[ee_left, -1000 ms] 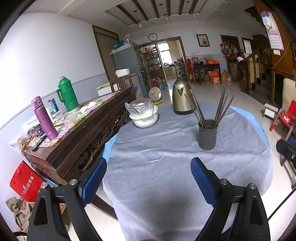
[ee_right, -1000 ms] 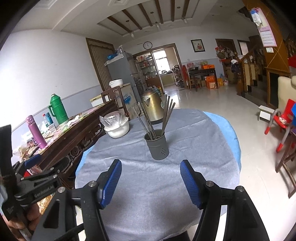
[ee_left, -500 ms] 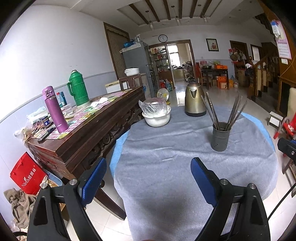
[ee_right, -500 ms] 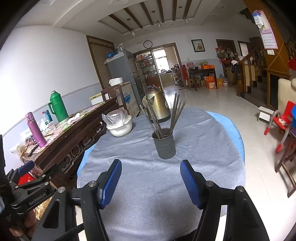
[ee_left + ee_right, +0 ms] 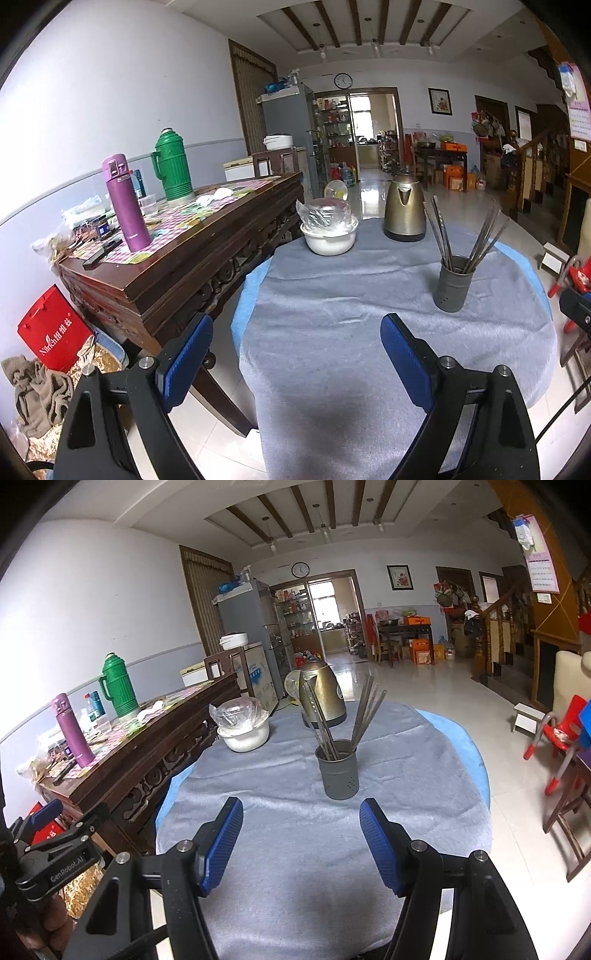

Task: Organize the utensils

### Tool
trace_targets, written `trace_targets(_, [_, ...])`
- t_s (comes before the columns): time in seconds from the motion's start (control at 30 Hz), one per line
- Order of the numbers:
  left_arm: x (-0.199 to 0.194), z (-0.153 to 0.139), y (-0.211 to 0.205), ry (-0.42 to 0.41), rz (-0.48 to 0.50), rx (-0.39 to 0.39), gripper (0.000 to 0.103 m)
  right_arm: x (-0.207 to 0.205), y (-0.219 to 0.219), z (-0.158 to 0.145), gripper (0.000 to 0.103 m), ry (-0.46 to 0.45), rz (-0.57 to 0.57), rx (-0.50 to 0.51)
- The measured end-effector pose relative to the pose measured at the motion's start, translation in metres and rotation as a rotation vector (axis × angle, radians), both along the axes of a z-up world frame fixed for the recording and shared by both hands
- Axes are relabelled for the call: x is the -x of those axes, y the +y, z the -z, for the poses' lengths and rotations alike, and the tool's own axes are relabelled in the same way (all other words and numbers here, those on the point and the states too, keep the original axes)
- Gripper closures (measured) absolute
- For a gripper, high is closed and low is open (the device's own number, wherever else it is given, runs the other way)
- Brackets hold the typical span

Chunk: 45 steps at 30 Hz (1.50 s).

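A round bench (image 5: pixel 424 775) draped in grey cloth is seen from its near edge. The left tool (image 5: pixel 295 354) is held wide apart, with nothing between its blue pads (image 5: pixel 186 354). The right tool (image 5: pixel 301 836) is held moderately apart, likewise empty. A grey perforated holder (image 5: pixel 338 775), filled with upright chopsticks (image 5: pixel 364 709), is placed near the bench's middle, beyond both tools. Farther off, a brass kettle (image 5: pixel 323 696) and a white bowl (image 5: pixel 245 734) covered with plastic are shown. A wooden sideboard (image 5: pixel 177 254) carrying flasks is seen at left.
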<state>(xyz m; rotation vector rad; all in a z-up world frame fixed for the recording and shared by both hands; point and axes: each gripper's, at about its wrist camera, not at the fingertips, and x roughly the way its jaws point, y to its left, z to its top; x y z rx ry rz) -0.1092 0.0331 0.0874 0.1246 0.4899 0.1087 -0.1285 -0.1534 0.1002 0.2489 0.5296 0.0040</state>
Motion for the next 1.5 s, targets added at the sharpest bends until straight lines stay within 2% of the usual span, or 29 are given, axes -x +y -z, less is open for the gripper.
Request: trace_targets(1.5, [0.0005,0.0015,-0.0015,0.012,0.012,0.004,0.011,0.0078,-0.0002,0.0004,0.034,0.002,0.005,-0.008])
